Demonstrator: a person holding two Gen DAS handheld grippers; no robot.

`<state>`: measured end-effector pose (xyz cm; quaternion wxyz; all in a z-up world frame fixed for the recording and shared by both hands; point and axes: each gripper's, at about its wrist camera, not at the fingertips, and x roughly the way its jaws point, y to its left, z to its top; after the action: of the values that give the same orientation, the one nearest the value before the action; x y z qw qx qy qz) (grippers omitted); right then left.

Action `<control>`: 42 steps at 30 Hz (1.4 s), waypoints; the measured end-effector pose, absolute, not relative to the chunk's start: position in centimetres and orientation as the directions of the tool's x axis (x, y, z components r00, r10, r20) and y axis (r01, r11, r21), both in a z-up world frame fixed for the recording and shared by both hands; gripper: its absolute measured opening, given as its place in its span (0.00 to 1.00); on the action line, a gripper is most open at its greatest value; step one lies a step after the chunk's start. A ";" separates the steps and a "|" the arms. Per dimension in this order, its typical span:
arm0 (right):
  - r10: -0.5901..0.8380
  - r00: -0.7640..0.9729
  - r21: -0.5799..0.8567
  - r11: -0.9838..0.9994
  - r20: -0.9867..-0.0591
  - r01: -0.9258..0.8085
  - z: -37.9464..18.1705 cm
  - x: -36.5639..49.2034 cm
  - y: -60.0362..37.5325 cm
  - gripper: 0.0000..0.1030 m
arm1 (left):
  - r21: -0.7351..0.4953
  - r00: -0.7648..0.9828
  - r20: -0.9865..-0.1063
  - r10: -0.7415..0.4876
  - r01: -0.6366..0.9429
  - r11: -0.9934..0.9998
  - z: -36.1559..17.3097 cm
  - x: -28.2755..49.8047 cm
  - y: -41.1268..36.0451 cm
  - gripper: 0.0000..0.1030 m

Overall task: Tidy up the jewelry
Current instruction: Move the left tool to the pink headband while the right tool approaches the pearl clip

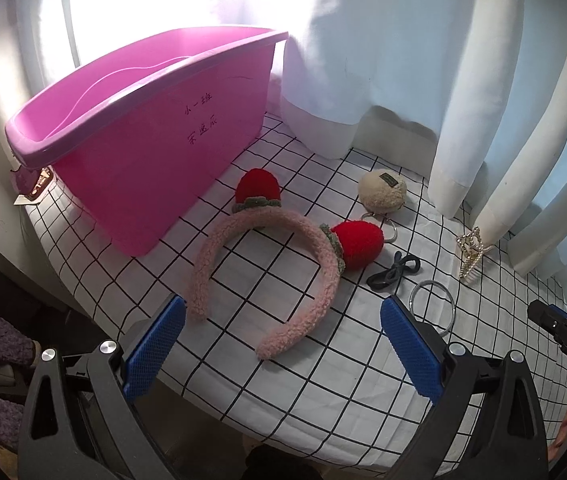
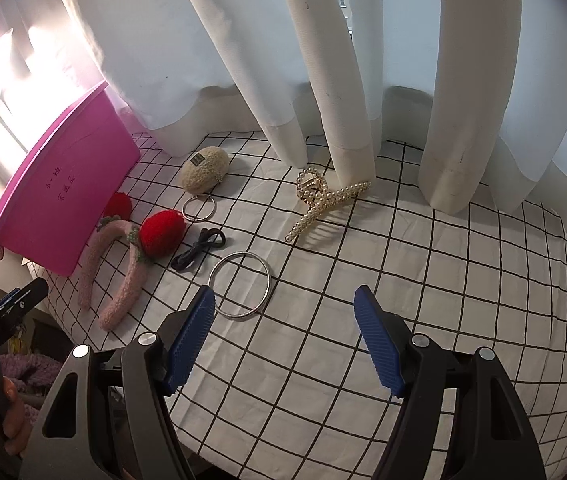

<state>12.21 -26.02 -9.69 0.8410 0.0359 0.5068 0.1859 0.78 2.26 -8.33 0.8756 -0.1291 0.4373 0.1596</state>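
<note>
A pink plastic bin stands at the left of the checked cloth; it also shows in the right wrist view. A fluffy pink headband with two red strawberries lies in front of it, just beyond my open, empty left gripper. To its right lie a cream plush keyring, a black hair tie, a silver bangle and a pearl claw clip. My right gripper is open and empty, just short of the silver bangle, with the pearl claw clip further ahead.
White curtains hang along the back edge of the table. The table's front edge drops off at the left, near a small pink box beside the bin. The headband, hair tie and keyring lie left of the right gripper.
</note>
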 end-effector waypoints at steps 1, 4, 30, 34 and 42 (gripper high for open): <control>0.345 0.420 0.246 0.930 -0.839 -0.272 -10.0 12.6 -25.8 0.67 | -0.078 0.560 -0.811 0.169 -0.389 0.918 -8.9 1.3 2.3 0.93; 0.341 0.410 0.246 0.932 -0.846 -0.268 -11.0 13.8 -25.2 0.67 | -0.075 0.542 -0.824 0.165 -0.392 0.917 -10.4 2.7 2.3 0.93; 0.276 0.435 0.178 0.951 -0.857 -0.253 -18.8 21.3 -23.6 0.67 | -0.061 0.520 -0.823 0.230 -0.482 0.874 -18.8 5.8 1.0 0.93; 0.253 0.435 0.165 0.959 -0.864 -0.231 -19.3 21.8 -23.5 0.67 | -0.054 0.515 -0.822 0.241 -0.492 0.869 -19.1 6.2 1.1 0.93; 0.215 0.454 0.125 0.968 -0.865 -0.220 -19.9 22.5 -23.0 0.67 | -0.053 0.511 -0.825 0.242 -0.496 0.867 -19.9 7.3 1.5 0.93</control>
<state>22.49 -22.98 -19.92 0.8526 -0.0023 0.5068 0.1274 7.26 1.53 -19.86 0.8575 -0.1428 0.4450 0.2151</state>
